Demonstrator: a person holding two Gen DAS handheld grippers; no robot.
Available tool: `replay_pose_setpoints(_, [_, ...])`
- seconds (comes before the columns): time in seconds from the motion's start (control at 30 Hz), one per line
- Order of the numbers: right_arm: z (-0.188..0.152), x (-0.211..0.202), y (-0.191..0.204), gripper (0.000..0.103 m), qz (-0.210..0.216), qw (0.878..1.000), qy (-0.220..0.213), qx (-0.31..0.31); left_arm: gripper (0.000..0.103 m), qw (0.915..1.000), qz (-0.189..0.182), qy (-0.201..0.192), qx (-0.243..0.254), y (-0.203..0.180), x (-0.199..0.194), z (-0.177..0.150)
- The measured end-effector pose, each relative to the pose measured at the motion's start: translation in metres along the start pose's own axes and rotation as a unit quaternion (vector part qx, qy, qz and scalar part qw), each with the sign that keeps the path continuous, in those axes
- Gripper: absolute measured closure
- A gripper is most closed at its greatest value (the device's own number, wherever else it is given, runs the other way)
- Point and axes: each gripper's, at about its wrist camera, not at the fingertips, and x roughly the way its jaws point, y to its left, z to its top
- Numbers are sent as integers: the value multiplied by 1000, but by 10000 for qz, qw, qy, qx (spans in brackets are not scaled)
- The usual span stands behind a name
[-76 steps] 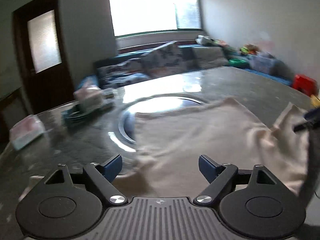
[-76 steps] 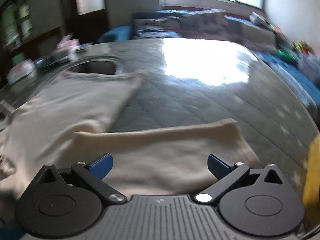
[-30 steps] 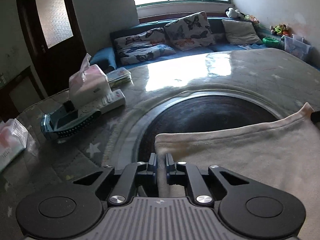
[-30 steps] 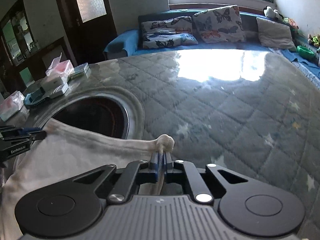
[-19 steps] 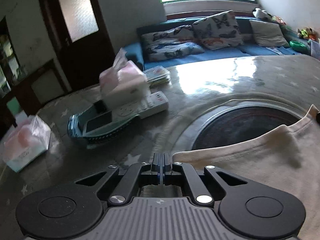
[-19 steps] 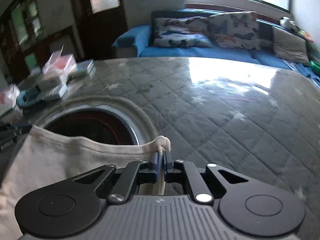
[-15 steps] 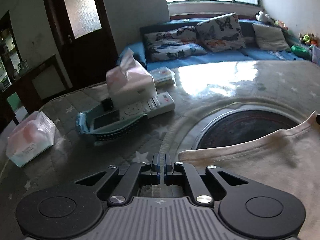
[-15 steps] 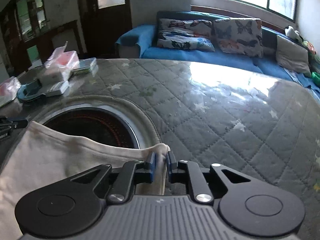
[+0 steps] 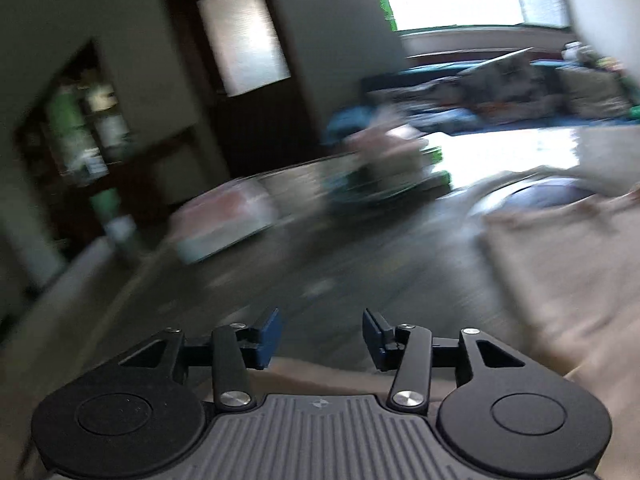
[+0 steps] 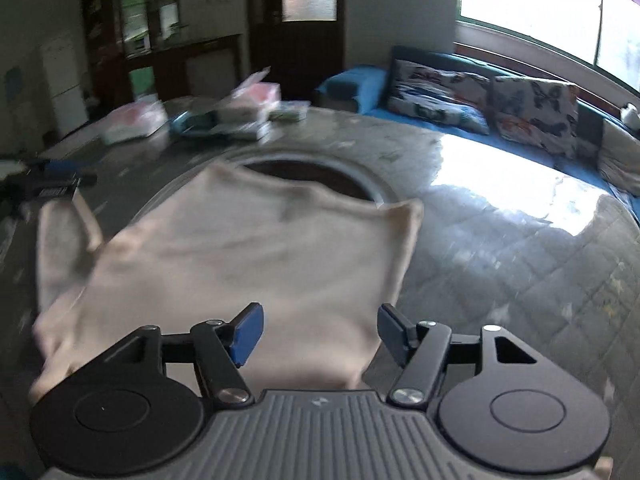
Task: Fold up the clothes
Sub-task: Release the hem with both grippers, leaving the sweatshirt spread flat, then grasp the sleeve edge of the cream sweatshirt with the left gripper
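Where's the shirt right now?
In the right wrist view the cream shirt lies flat on the quilted table, ahead of the open right claw, overlapping the round recess.

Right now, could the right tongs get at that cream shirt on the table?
Probably yes: the right tongs are open just above the cream shirt, with nothing between them.

Black grippers, blue-padded jaws, silver screws, ribbed grey housing.
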Motion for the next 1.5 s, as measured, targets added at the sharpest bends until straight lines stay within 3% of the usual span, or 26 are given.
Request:
replay_pose_setpoints(0.1, [-21,-17,22,32,60,9997,-35,-237,49,9972,435,278,-533,34,3,-20])
replay_pose_setpoints(0.23, [-42,-28,40,29,82,9991,-51,-421,46,9889,417,571,-1303,69,10,-36])
replay_pose_setpoints(0.53, [-52,-28,60,23,198,9992,-147,-318,46,9842,140,669,-1631,81,17,-42])
replay_pose_setpoints(0.73, [-47,-21,68,21,193,9987,-246,-393,94,9881,51,521,-1444,78,12,-47])
replay_pose_setpoints(0.9, [-46,-13,77,21,268,9981,-183,-514,98,9902,438,552,-1209,77,10,-49])
replay_pose_setpoints(1.07, [-45,-13,87,21,402,9971,-190,-625,98,9893,605,574,-1193,91,4,-61])
replay_pose_setpoints(1.33, [-41,-16,102,21,582,9948,-313,-773,90,9844,322,546,-1644,99,-13,-57])
replay_pose_setpoints(1.4, [-41,-17,105,20,627,9941,-344,-810,83,9833,238,557,-1715,99,-20,-58])
replay_pose_setpoints(1.47, [-40,-18,109,20,672,9934,-375,-847,60,9821,210,623,-1764,97,-28,-61])
replay_pose_setpoints(1.5, [-39,-18,111,20,695,9931,-390,-865,57,9822,181,616,-1767,96,-33,-62])
